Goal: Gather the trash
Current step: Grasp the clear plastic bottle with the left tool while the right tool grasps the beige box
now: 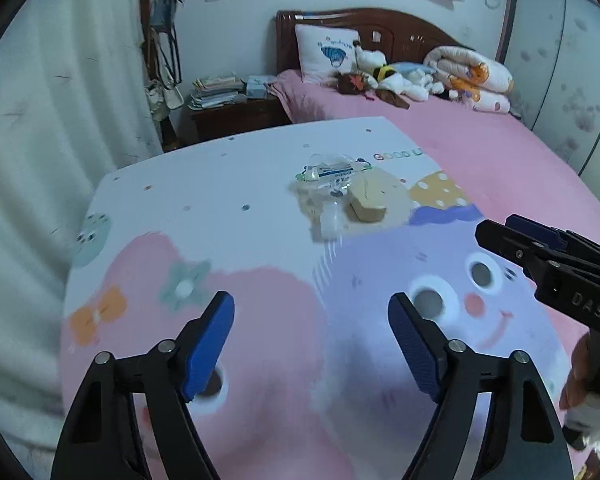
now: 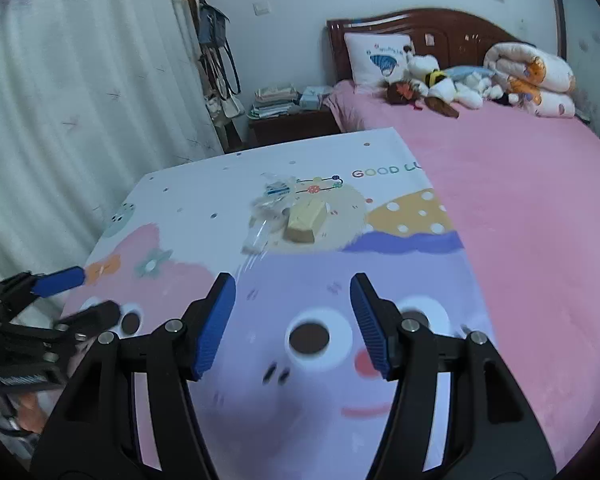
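Nothing is collected yet: the clear wrapper [image 1: 327,176] and small box [image 1: 367,200] lie untouched on the worktop [image 1: 220,184], well ahead of the left gripper [image 1: 312,344] and right gripper [image 2: 292,324], both with fingers wide and empty.

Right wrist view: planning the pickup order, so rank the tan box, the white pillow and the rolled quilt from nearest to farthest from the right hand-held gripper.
1. Tan box, on the cartoon mat, ahead.
2. White pillow, at the headboard.
3. Rolled quilt, far right; close to the pillow's distance, hard to call.

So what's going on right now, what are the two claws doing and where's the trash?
Left gripper open, empty. Right gripper open, empty. Plastic wrapper and tan box lie side by side on the cartoon table, ahead of both. Nothing in the way.
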Demonstrator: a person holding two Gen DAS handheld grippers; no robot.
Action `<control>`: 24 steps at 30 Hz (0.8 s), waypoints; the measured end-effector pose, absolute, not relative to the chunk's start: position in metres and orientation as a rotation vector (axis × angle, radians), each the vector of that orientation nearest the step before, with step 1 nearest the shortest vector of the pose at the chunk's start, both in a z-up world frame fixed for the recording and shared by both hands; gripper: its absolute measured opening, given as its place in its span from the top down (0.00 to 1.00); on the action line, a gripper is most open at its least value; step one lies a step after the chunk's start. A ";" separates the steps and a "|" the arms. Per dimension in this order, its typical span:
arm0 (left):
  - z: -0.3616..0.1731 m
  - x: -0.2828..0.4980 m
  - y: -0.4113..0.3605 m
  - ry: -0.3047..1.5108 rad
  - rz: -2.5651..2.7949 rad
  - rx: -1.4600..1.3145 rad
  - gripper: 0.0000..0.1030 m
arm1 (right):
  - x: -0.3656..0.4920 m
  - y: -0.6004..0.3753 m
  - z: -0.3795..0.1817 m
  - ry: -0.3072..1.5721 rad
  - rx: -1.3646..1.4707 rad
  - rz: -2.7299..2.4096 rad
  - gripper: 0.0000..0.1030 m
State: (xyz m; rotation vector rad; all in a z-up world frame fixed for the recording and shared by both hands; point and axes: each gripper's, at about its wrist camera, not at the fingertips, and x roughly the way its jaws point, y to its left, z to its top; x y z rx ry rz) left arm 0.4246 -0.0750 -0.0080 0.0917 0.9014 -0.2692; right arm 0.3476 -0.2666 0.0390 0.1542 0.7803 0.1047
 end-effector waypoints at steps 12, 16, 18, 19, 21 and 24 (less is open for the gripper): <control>-0.110 0.575 -0.129 1.001 -0.212 0.091 0.35 | 0.462 -0.288 -0.043 0.879 0.271 0.085 0.45; -0.124 0.589 -0.144 1.010 -0.213 0.108 0.39 | 0.476 -0.294 -0.057 0.895 0.297 0.094 0.45; -0.133 0.599 -0.153 1.029 -0.214 0.114 0.44 | 0.481 -0.295 -0.060 0.897 0.300 0.095 0.45; -0.137 0.603 -0.156 1.036 -0.213 0.115 0.47 | 0.482 -0.296 -0.061 0.896 0.301 0.095 0.45; -0.139 0.606 -0.159 1.044 -0.211 0.113 0.49 | 0.487 -0.297 -0.064 0.901 0.304 0.100 0.45; -0.145 0.615 -0.165 1.040 -0.207 0.113 0.66 | 0.494 -0.297 -0.067 0.910 0.314 0.112 0.45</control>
